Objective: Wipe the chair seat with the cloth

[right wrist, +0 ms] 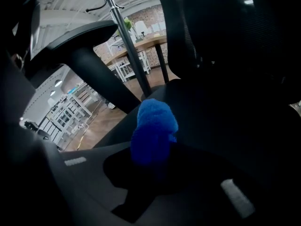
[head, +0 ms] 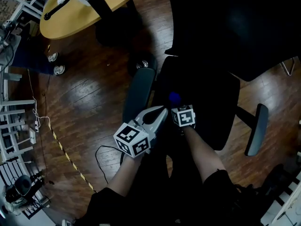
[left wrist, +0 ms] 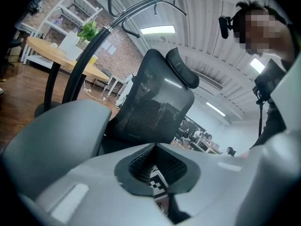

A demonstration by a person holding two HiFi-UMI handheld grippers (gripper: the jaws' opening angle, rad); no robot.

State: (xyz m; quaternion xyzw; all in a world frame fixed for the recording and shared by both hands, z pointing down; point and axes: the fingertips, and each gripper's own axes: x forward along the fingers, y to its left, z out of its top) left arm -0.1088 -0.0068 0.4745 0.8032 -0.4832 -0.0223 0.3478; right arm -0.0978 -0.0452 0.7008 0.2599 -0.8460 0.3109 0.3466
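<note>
A black office chair fills the head view, its seat (head: 207,102) under my right gripper (head: 175,103) and its mesh backrest (head: 235,27) beyond. That gripper is shut on a bunched blue cloth (head: 174,98), which rests on the left part of the seat. In the right gripper view the blue cloth (right wrist: 153,131) sticks out from between the jaws of my right gripper (right wrist: 153,150), over the dark seat (right wrist: 221,121). My left gripper (head: 163,110) sits beside the grey left armrest (head: 138,93), shut and holding nothing. My left gripper (left wrist: 154,146) points at the backrest (left wrist: 155,102).
A round wooden table (head: 84,8) and a black coat stand (left wrist: 89,46) stand beyond the chair. The right armrest (head: 256,128) juts out on the right. A cable (head: 101,154) and striped tape (head: 70,159) lie on the wooden floor. White shelving (head: 14,126) lines the left.
</note>
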